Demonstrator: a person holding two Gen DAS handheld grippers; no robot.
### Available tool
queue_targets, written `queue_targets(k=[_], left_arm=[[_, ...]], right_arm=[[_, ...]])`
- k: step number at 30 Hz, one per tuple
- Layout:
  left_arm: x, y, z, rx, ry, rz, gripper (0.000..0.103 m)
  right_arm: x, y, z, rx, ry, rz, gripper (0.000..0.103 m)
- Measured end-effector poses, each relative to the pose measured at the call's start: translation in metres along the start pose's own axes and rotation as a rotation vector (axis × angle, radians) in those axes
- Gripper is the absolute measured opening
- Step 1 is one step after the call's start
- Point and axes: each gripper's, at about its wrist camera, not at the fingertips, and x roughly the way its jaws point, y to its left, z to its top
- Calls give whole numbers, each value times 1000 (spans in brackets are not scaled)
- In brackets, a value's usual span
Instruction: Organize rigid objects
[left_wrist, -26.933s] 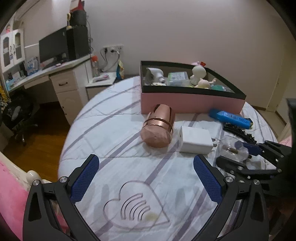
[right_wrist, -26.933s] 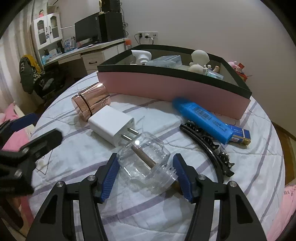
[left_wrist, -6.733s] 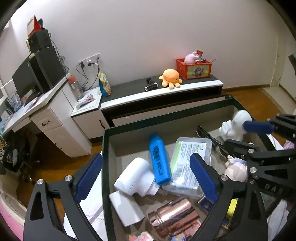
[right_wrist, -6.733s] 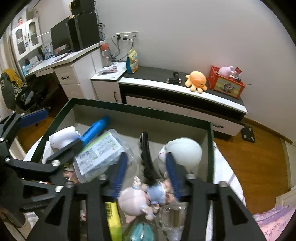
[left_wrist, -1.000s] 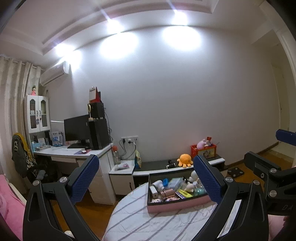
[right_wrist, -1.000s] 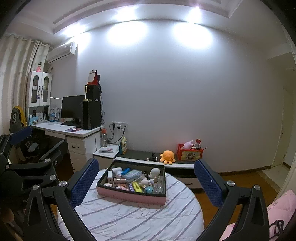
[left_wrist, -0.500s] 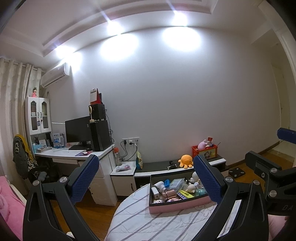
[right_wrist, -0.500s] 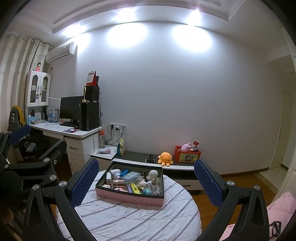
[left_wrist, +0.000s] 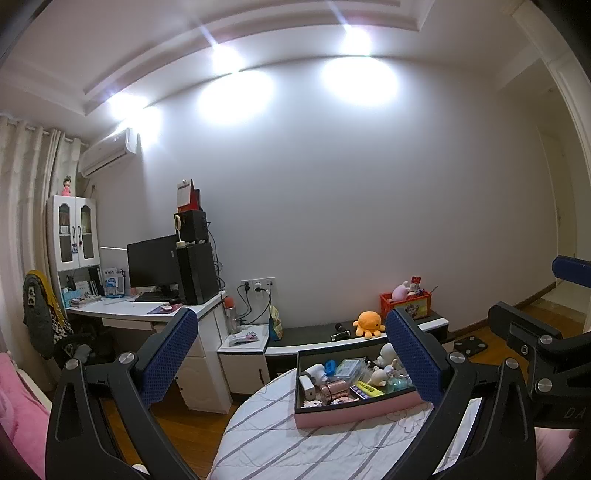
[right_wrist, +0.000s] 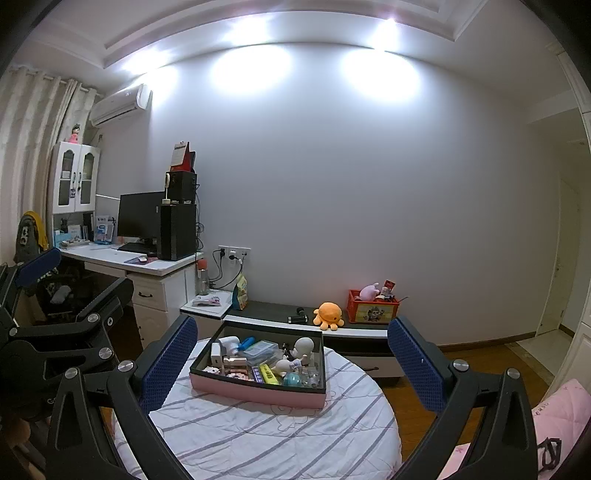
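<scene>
Evidently both blue-padded tongs, left (left_wrist: 291, 363) and right (right_wrist: 293, 363), stand wide and empty, well back from the pink, dark-rimmed box (right_wrist: 258, 389) of trinkets ahead on the striped round table (right_wrist: 258, 435). Any hasty return low toward it could knock the crowded box.

Wide open air between both grippers and the round table (right_wrist: 258, 435). The striped cloth lies bare all around the pink box (right_wrist: 258, 392), so the near side gives a free way in. The box's dark walls rim a crowded heap of small things. Behind it, close by, the low cabinet (right_wrist: 280, 314) with the orange plush (right_wrist: 328, 314) blocks the far side.
</scene>
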Motion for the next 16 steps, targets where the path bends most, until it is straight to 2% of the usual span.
queue_targets(k=[16], left_arm=[[-1, -3, 5, 6, -7, 7, 103]], right_arm=[[-5, 4, 1, 0, 1, -9, 103]])
